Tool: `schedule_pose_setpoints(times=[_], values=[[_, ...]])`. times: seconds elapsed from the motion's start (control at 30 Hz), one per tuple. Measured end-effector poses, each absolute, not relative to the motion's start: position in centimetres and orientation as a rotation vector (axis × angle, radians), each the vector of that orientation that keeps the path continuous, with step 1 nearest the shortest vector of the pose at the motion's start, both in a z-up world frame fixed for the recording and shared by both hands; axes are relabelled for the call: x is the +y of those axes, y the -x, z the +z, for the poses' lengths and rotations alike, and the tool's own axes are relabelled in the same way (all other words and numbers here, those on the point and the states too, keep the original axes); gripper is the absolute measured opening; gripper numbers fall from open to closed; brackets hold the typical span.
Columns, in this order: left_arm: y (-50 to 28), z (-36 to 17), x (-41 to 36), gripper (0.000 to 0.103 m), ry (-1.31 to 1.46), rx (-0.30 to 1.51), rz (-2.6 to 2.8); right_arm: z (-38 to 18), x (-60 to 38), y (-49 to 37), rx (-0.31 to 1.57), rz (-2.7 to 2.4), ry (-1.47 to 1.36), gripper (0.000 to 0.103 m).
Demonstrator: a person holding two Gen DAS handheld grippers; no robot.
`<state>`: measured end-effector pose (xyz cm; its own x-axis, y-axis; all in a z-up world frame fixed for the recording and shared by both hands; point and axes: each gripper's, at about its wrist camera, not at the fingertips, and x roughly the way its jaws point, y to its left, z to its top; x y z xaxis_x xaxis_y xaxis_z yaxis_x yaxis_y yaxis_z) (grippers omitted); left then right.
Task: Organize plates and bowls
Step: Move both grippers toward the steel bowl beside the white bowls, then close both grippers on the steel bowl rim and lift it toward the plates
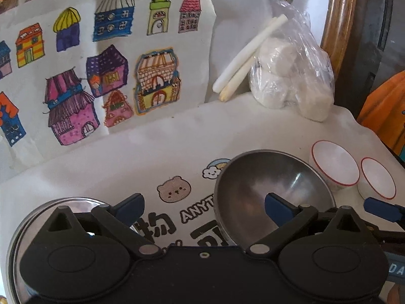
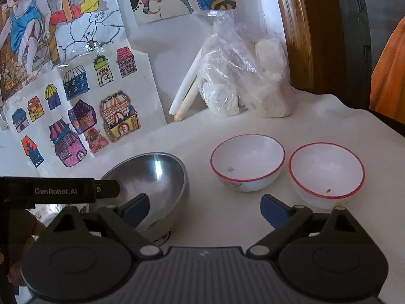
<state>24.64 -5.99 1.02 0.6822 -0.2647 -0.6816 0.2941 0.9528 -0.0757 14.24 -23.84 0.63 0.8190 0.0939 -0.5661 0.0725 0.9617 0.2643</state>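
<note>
Reading "GenRobot.AI" in pale letters, a black bar of the left gripper (image 1: 203, 206) crosses the right wrist view; the white table cover (image 1: 253, 131) carries a cartoon bear, a cloud and the letters "ANYT" beside bold black characters. A smooth, rounded steel bowl (image 2: 154, 177) sits tilted on the cover, its polished inside catching light. Right of it stand two glossy white bowls with thin red rims, the nearer bowl (image 2: 249, 160) just beside the farther bowl (image 2: 326, 171). A flat steel plate (image 1: 15, 240) lies under the left gripper's body. Both grippers point downward at a slant. The left jaws stand wide, one blue pad over the steel bowl, gripping nothing. The right gripper (image 2: 205, 211) is spread wide and empty, before the white bowls.
</note>
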Motion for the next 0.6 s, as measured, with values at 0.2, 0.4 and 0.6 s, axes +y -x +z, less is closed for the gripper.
schedule_pose_setpoints(times=[0.2, 0.4, 0.6], values=[[-24.6, 0.4, -6.0, 0.081, -0.025, 0.771, -0.337, 0.4, -23.8, -14.7, 0.625, 0.0, -0.307, 0.087], [-24.7, -0.3, -5.9, 0.043, 0.036, 0.801, -0.374, -0.1, -23.8, -14.9, 0.64, -0.002, -0.364, 0.078], [-25.0, -1.0, -5.3, 0.032, 0.095, 0.825, -0.373, -0.4, -23.8, -14.8, 0.64, 0.007, -0.416, 0.069]])
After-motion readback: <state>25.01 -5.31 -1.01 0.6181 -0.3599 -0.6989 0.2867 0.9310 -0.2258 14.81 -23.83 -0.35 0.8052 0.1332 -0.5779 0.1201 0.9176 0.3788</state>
